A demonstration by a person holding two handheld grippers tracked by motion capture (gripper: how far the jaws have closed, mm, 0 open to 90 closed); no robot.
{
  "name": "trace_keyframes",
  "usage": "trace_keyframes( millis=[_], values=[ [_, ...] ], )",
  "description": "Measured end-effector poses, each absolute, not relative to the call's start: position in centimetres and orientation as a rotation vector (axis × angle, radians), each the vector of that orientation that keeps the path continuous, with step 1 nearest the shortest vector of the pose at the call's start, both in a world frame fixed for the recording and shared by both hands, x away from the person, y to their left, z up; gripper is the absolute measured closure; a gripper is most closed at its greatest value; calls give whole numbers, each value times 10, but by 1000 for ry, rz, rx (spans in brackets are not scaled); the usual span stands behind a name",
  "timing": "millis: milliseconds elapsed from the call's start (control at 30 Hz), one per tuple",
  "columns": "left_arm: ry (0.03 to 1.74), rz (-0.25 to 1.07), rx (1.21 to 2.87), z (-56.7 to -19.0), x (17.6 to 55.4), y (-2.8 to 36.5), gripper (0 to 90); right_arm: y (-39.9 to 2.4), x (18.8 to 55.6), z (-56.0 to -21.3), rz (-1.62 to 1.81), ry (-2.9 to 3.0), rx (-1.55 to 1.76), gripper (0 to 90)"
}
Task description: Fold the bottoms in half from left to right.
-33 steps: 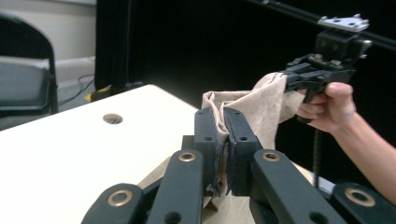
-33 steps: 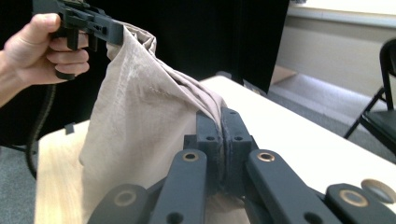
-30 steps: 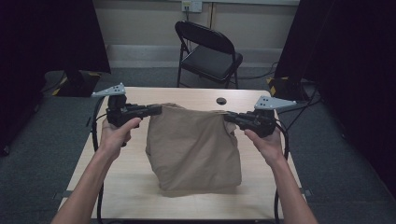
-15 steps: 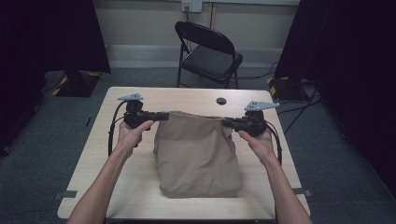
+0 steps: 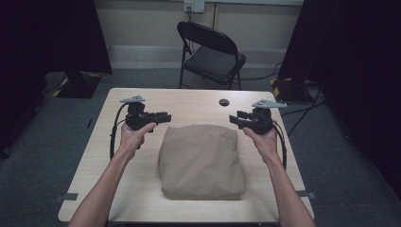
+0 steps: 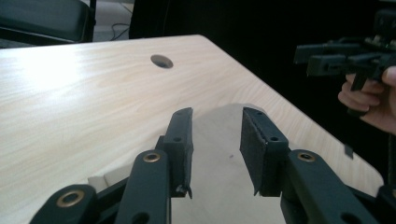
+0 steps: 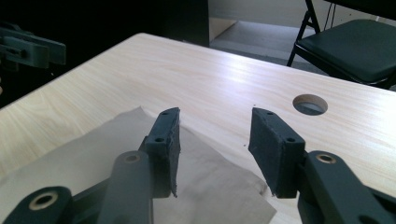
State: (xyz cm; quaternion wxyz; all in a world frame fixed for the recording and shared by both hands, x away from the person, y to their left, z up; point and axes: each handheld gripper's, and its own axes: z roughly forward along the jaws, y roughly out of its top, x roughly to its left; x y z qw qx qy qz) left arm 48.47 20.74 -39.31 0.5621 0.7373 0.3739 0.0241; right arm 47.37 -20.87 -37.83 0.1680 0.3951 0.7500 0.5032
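A folded tan cloth [image 5: 201,161] lies flat on the middle of the light wooden table [image 5: 142,189]. My left gripper [image 5: 163,117] hovers just off the cloth's far left corner, open and empty. My right gripper [image 5: 234,118] hovers off the far right corner, also open and empty. In the left gripper view the left gripper [image 6: 217,126] stands apart over a corner of the cloth [image 6: 219,158]. In the right gripper view the right gripper [image 7: 215,126] is spread above the cloth's edge [image 7: 93,158], touching nothing.
A round cable hole [image 5: 223,102] is in the table's far side. A black folding chair [image 5: 213,52] stands beyond the table. Dark curtains hang at both sides. Bare tabletop surrounds the cloth.
Both grippers held the cloth's far corners lifted; they lowered it flat, let go and drew apart sideways. The cloth now lies folded on the table.
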Motion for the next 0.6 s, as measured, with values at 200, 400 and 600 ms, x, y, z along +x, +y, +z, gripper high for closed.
trace_keyframes(
  millis=[200, 400, 600],
  values=[
    [792, 37, 1800, -398, 458, 203, 792, -200, 453, -388, 1403, 2233, 1027, 664],
    [752, -49, 1922, -430, 435, 181, 868, -182, 429, -412, 1390, 2371, 955, 763],
    [760, -114, 2013, -461, 431, 167, 867, -175, 428, -448, 1313, 2465, 1020, 761]
  ],
)
